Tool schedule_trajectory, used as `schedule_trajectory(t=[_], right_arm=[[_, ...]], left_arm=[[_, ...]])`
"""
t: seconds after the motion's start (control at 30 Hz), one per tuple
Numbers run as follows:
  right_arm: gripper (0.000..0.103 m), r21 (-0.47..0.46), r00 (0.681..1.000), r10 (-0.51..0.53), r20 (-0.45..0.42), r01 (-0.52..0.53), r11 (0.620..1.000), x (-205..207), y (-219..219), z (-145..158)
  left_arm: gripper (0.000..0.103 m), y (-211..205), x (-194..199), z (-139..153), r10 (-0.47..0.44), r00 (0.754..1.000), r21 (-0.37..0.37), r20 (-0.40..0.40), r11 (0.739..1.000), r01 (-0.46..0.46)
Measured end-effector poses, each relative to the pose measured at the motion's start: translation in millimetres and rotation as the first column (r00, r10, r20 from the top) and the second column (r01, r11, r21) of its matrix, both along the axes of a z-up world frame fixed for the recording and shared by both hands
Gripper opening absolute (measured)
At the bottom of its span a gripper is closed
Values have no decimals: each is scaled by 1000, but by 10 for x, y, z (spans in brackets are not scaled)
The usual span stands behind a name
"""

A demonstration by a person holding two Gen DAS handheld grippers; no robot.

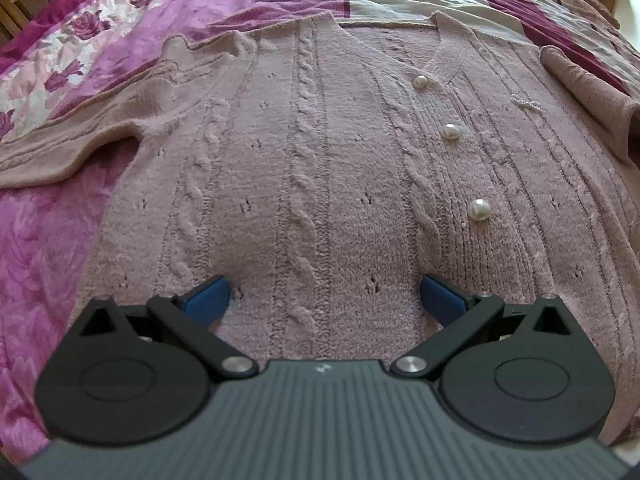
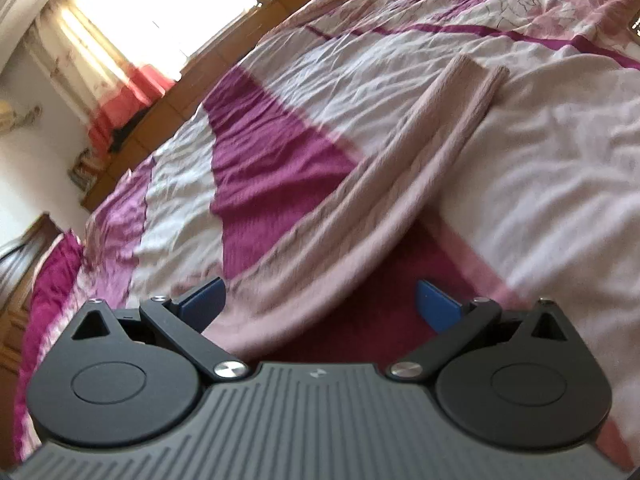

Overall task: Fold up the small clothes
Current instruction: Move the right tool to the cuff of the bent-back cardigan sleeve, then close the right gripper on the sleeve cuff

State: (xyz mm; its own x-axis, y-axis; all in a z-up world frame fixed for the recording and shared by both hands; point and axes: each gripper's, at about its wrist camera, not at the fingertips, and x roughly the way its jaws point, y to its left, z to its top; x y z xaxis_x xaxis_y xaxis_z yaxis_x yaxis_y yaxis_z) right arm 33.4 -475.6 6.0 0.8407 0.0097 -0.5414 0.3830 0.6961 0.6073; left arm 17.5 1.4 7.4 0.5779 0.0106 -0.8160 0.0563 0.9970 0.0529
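Light: daylight from the window, upper left of the right view, blown out white.
Blur: right view smeared; left view sharp.
Edges: fisheye bending, dark corners.
Shadow: soft beneath the left gripper.

One cardigan is seen spread on one bed. Three pearl buttons are counted down its front: the first, the second and the third. One small bead ornament is seen beside them. Two sleeves are counted, one at the left and one at the right. Two grippers are shown, the left gripper and the right gripper, each with two blue fingers set wide apart. One window is seen.
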Motion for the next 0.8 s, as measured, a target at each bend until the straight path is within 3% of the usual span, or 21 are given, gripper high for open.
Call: schedule_trajectory(t=[0.2,0.3,0.47,0.8], right_arm=[[102,64,998,-55,41,53,997,273,-301,-43],[94,122,995,-85,58,78,989,341,-439,-94],[72,153,989,-128,69,116,981,427,-553,-116],[66,142,979,-193,59,183,973,576,-692,-198]], left_arm=[[103,-14,-1,-9,-11,1000,12,5,1000,11],[103,-21,-3,-11,-14,1000,18,7,1000,14],[103,-26,6,-14,-23,1000,25,2,999,23],[103,-33,-19,-30,-31,999,30,21,999,30]])
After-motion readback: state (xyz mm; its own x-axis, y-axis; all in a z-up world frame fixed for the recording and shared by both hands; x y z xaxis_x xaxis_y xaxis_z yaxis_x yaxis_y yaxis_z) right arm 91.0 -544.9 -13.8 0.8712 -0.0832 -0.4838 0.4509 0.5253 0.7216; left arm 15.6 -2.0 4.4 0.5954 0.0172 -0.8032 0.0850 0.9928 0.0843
